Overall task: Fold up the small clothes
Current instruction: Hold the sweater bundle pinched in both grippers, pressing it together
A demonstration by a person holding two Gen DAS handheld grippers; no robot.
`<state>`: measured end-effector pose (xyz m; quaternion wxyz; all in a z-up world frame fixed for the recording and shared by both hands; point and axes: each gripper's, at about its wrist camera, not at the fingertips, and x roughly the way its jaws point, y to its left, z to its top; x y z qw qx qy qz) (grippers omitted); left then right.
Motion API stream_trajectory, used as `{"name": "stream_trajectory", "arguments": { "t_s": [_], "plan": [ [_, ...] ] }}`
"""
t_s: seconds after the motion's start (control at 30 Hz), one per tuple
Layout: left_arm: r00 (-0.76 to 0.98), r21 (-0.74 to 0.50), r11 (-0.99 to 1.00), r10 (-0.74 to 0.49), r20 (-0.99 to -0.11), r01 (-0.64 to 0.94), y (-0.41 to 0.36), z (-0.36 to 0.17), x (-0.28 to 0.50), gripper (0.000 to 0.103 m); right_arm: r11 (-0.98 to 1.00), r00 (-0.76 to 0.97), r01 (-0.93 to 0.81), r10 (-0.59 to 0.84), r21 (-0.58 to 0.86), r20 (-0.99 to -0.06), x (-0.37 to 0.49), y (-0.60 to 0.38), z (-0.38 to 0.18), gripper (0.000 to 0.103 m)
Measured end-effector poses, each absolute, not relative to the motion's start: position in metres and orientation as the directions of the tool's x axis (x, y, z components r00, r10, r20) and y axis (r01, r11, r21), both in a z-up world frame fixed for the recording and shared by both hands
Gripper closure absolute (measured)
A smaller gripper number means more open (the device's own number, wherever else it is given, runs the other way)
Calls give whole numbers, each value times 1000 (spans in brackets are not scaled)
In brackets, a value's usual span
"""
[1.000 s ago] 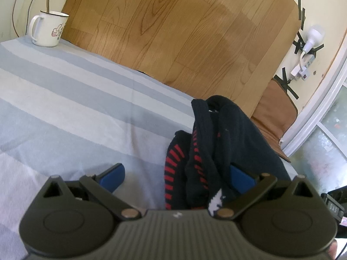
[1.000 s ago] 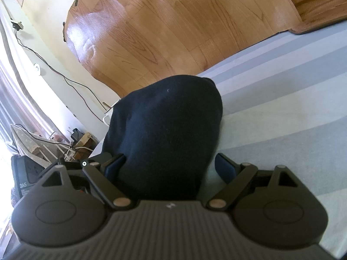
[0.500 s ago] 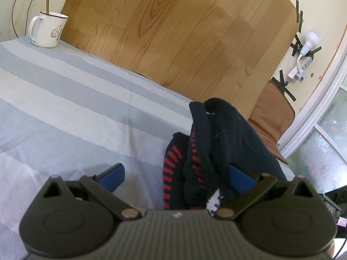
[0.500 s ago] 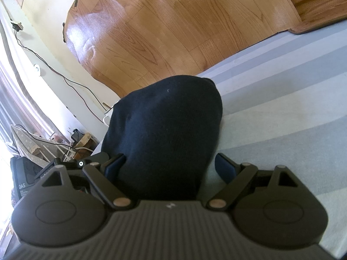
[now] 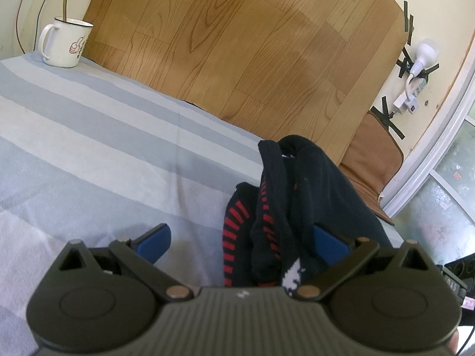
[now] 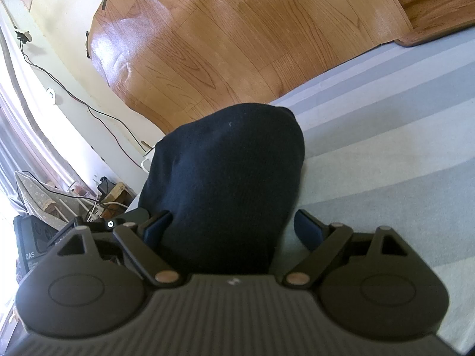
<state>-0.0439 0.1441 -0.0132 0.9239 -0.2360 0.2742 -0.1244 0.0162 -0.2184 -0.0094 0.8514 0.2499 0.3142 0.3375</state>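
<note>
A dark navy sock with red stripes [image 5: 267, 222] lies bunched on the blue-grey striped cloth [image 5: 89, 148], with a white pattern near its lower end. My left gripper [image 5: 242, 241] is open, its blue pads on either side of the sock's near end. In the right wrist view the sock's plain navy part [image 6: 225, 184] lies between the open fingers of my right gripper [image 6: 233, 228]. Whether either gripper's pads touch the fabric cannot be told.
A white enamel mug [image 5: 63, 43] with a spoon stands at the cloth's far left. A wood-grain board [image 5: 237, 44] rises behind the cloth. A brown cushion [image 5: 374, 154] lies at the right. Cables and clutter [image 6: 89, 201] sit beyond the cloth's left edge in the right wrist view.
The left wrist view has shifted slightly, so the mug and sock sit a little differently in frame. Both grippers stay open around the sock. The right view is nearly unchanged.
</note>
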Motion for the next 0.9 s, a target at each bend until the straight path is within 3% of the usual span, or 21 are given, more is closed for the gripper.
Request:
{"name": "stream_trajectory", "arguments": {
  "t_s": [0.5,0.9],
  "plan": [
    [836,-464,880,-328,-441,100,141,-7,-46,0,646,574,-419,733,638,-366,16,-219,-9,12],
    [884,-340,931,-268,-384,134,127,17,-46,0,647,574,-418,732,637,-367,16,-219,-10,12]
  ]
}}
